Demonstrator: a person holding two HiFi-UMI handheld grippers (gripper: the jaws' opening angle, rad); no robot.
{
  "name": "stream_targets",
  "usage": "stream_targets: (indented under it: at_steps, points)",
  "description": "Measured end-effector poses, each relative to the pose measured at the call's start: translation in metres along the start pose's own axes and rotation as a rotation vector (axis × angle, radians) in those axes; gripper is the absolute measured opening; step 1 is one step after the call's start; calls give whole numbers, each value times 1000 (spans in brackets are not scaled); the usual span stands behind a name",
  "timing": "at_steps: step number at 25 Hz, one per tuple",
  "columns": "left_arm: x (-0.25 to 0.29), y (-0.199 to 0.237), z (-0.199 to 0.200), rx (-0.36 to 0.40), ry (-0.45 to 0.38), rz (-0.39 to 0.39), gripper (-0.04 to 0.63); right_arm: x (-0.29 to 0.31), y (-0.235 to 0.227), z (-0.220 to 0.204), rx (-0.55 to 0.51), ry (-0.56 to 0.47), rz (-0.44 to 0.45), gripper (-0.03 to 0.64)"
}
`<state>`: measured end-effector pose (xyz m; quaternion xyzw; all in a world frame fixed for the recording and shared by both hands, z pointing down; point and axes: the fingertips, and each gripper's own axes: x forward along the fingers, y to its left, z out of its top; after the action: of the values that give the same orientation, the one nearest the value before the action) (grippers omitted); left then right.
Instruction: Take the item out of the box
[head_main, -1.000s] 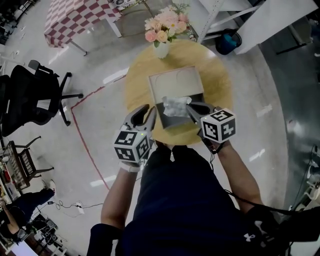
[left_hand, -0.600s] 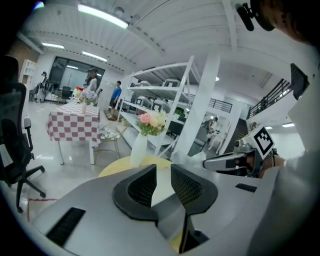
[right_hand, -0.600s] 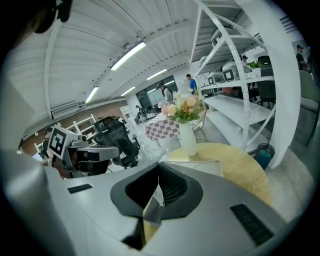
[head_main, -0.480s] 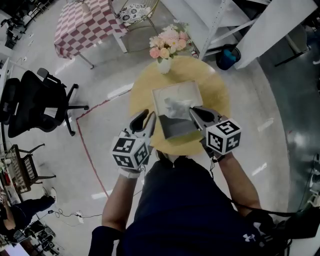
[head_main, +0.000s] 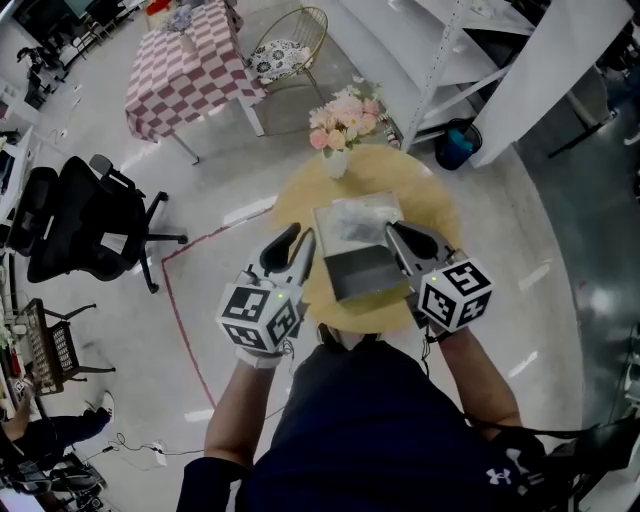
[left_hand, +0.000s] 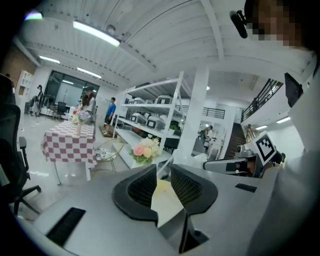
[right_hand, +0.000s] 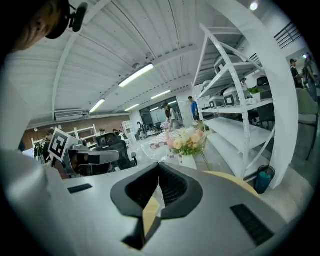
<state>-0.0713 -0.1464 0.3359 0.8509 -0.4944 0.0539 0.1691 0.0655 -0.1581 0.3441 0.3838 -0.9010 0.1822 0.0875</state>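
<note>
My left gripper's (head_main: 303, 245) ribbed black jaws were nearly together, pinching a thin, pale cardboard wall of the box (head_main: 362, 275). My right gripper (head_main: 397, 240) gripped the opposite wall the same way. The two grippers had the one box between them at the near part of the round, yellow wooden worktop (head_main: 435, 205). The box's smooth grey near face was turned toward me and looked larger than a second before. The pale flat flap that had shown behind it was no longer visible. One item (head_main: 357, 214), crinkled and filmy, lay in the far part of the box. At the worktop's far edge stood one white vase (head_main: 338, 163) of pink and cream flowers (head_main: 342, 112).
</note>
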Motion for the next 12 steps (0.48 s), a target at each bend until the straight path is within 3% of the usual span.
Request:
stream_targets:
  at_steps: [12]
  points:
    - [-7,-14,52,90,-113,-23,98,-20,14,60,-46,-212,0,14]
